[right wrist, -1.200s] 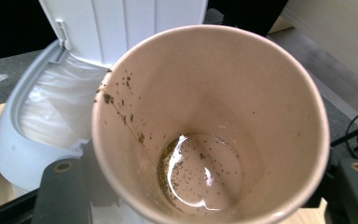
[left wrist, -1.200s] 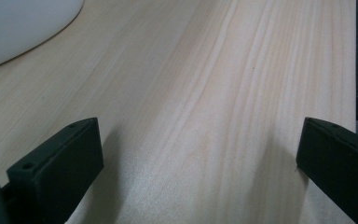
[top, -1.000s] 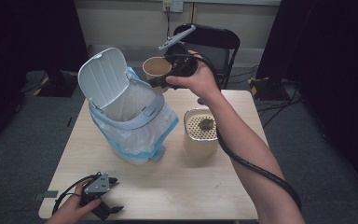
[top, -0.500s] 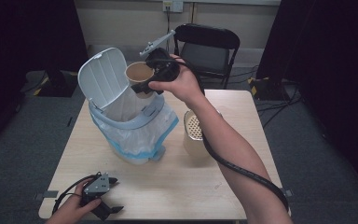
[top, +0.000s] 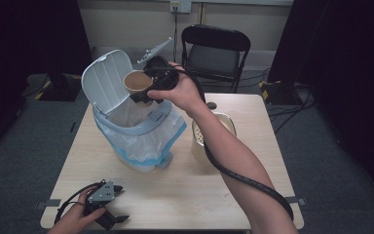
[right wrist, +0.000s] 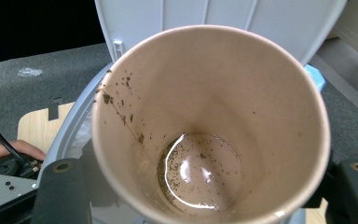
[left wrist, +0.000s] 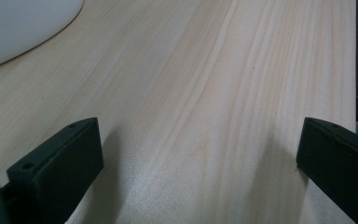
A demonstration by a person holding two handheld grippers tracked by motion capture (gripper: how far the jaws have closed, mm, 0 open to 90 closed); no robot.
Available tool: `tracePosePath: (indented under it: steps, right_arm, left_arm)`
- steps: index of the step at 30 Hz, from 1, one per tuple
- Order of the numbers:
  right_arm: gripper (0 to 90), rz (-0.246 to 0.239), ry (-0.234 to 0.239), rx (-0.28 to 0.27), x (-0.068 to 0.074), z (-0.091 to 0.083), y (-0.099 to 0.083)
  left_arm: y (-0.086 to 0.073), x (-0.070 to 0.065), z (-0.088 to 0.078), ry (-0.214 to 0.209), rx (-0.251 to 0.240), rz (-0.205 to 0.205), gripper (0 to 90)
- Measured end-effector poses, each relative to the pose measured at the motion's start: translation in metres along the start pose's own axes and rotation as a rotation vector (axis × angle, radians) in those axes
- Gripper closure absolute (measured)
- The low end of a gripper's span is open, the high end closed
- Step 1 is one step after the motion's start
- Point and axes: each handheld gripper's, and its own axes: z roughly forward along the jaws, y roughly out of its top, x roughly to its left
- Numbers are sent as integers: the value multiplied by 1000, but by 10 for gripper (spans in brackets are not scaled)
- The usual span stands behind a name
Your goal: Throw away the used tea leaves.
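Right gripper (top: 143,92) largely covered by the hand in the high view, its tips hidden behind the paper cup (top: 137,82); cup's outer wall and base cut off in the right gripper view, so only the inside shows (a thin brown puddle and dark specks at the bottom); beige container (top: 224,124) behind the forearm mostly blocked, contents unreadable. Cup sits between the right jaws, one black jaw at either side of its wall, clamped narrow on it; held tilted above the open mouth of the white bin (top: 126,124), just before the raised lid (top: 104,80). Left gripper (top: 111,204) rests on the table (top: 195,195) at the near edge, jaws spread wide, nothing between them.
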Motion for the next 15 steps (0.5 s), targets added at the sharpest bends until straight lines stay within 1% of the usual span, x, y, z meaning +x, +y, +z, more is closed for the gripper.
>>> tracePosePath:
  steps: [2, 3, 10, 13, 15]
  right_arm:
    - [282, 3, 3, -1, 1, 2, 0]
    - [282, -3, 3, 0, 1, 4, 0]
    - [281, 5, 14, 4, 4, 13, -3]
    - [281, 4, 17, 13, 5, 17, -3]
    - [281, -3, 17, 9, 6, 19, -3]
  left_arm:
    - [0, 0, 0, 0, -1, 0, 0]
    - [0, 0, 0, 0, 0, 0, 0]
    - [0, 0, 0, 1, 2, 0, 0]
    - [0, 0, 0, 1, 1, 0, 0]
    - [0, 0, 0, 1, -3, -3, 0]
